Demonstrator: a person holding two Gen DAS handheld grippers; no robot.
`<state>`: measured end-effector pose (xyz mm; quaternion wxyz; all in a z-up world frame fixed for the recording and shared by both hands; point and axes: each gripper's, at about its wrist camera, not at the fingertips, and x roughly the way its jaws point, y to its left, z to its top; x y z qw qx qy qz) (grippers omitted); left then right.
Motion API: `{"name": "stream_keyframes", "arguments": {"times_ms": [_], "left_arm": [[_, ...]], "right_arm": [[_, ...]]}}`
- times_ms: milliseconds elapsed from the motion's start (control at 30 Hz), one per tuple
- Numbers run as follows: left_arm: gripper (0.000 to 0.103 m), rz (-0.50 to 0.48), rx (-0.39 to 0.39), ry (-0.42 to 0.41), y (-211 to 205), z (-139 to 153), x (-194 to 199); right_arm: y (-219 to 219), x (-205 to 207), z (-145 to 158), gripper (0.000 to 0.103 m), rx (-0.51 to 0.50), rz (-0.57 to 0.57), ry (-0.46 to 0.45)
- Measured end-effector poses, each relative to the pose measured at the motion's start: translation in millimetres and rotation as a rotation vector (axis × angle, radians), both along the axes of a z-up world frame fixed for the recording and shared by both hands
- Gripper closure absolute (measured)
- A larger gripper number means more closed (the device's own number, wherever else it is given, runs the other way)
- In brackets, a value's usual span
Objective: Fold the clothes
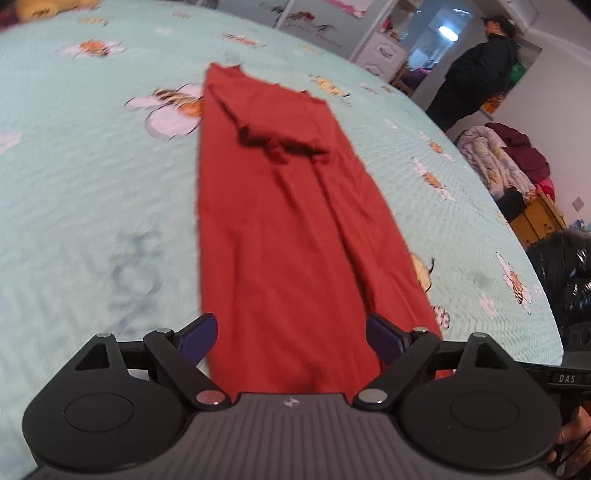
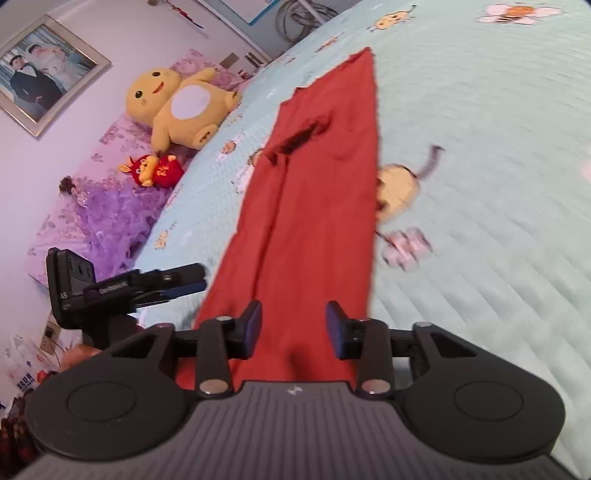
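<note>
Both the left tongs [image 1: 291,341] and the right tongs [image 2: 293,330] are held open, gripping nothing, above the near end of the long rust-red folded knit garment [image 1: 280,221] laid flat on the pale-green quilted bed [image 1: 92,184]. If only the top layer is pinched, the lengthwise fold could be pulled apart.

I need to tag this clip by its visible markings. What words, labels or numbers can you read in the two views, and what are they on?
"DAS": on the black camera mount at the right edge of the left wrist view.
"AS": on the black block of the left gripper in the right wrist view, partly cut off.
White print on that gripper's bar: too blurred to read.
Writing on the wall sticker and white cabinet: too small and blurred.
Red cloth, bedspread: none.
</note>
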<state>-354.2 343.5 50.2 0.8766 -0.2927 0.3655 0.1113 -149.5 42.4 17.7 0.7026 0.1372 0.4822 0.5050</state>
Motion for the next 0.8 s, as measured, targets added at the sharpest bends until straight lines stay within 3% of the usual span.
{"name": "stream_keyframes", "arguments": {"times_ms": [100,233,333,433,533,600,700,733,800], "left_arm": [[0.013,0.059,-0.056,-0.033,21,7,3],[0.012,0.139,-0.128,-0.085,57,17,16],[0.012,0.176,-0.140,-0.068,78,18,30],[0.012,0.105,-0.114,0.009,73,12,30],[0.012,0.017,-0.053,0.092,50,4,5],[0.012,0.008,-0.061,0.128,39,-6,-23],[0.010,0.008,-0.136,0.095,29,-19,-67],[0.006,-0.003,-0.171,0.075,27,-20,-77],[0.002,-0.016,-0.275,0.055,22,-26,-87]], "right_arm": [[-15,3,-1,0.056,-0.014,-0.043,0.022],[-14,29,6,0.056,0.046,-0.094,0.072],[-2,51,13,0.056,0.082,-0.100,0.083],[7,62,16,0.056,0.060,-0.053,0.067],[0,50,8,0.053,0.017,0.007,0.081],[-14,37,-2,0.050,-0.014,0.028,0.110],[-39,15,-19,0.050,-0.003,0.041,0.192],[-47,7,-24,0.050,0.009,0.043,0.225],[-58,-7,-34,0.050,0.040,0.058,0.287]]}}
